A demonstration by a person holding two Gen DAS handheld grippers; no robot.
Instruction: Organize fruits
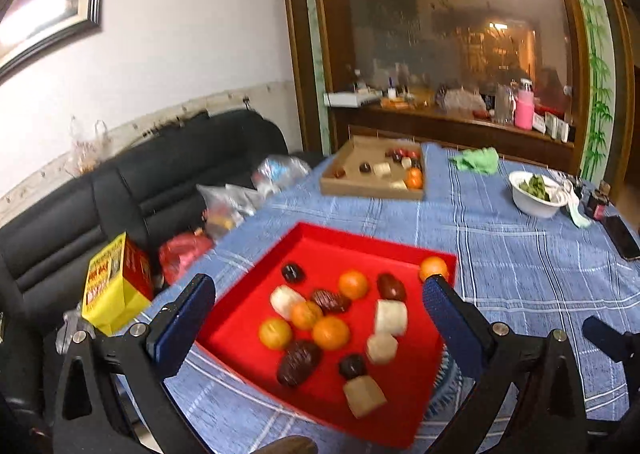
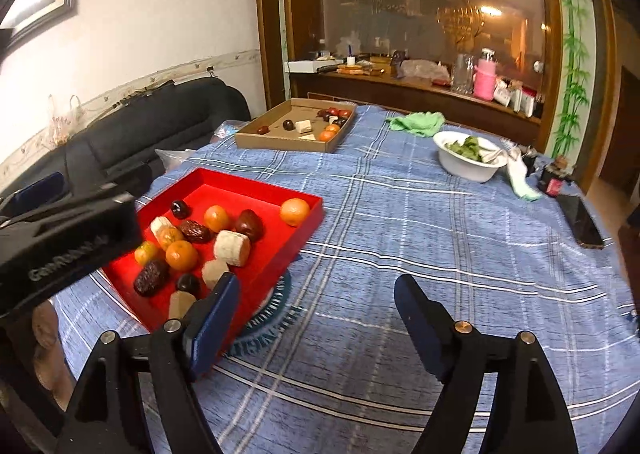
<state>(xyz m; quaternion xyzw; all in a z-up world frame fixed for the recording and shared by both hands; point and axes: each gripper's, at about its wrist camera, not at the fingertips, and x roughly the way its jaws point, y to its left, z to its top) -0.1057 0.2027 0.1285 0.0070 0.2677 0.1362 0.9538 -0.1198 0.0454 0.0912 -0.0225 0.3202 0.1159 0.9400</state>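
Both my grippers hang over the blue checked tablecloth point(image 2: 400, 214), empty. Left gripper point(image 1: 320, 318): jaws spread wide, nothing between the pads, only the fruit lying well below them. Right gripper point(image 2: 316, 318): jaws spread too, framing bare cloth.

Fruit sits in the red tray point(image 1: 332, 242) at the near edge of the table: several oranges, dark dates, pale cut blocks, loosely heaped. One orange point(image 1: 433, 268) lies alone in the tray's far right corner. More fruit lies in the cardboard box point(image 1: 352, 174) at 12 o'clock, well apart from the tray.

Relation that matters: from the left jaws the heap is dead ahead, 12 o'clock and below. From the right jaws the tray lies off at 10 o'clock, its near corner just beside the left finger. So the left hand is the nearer one, by my reading.

The large date point(image 1: 300, 362) runs long axis roughly 2 to 8 o'clock in the left view; I would judge the jaws need to close across its short side.
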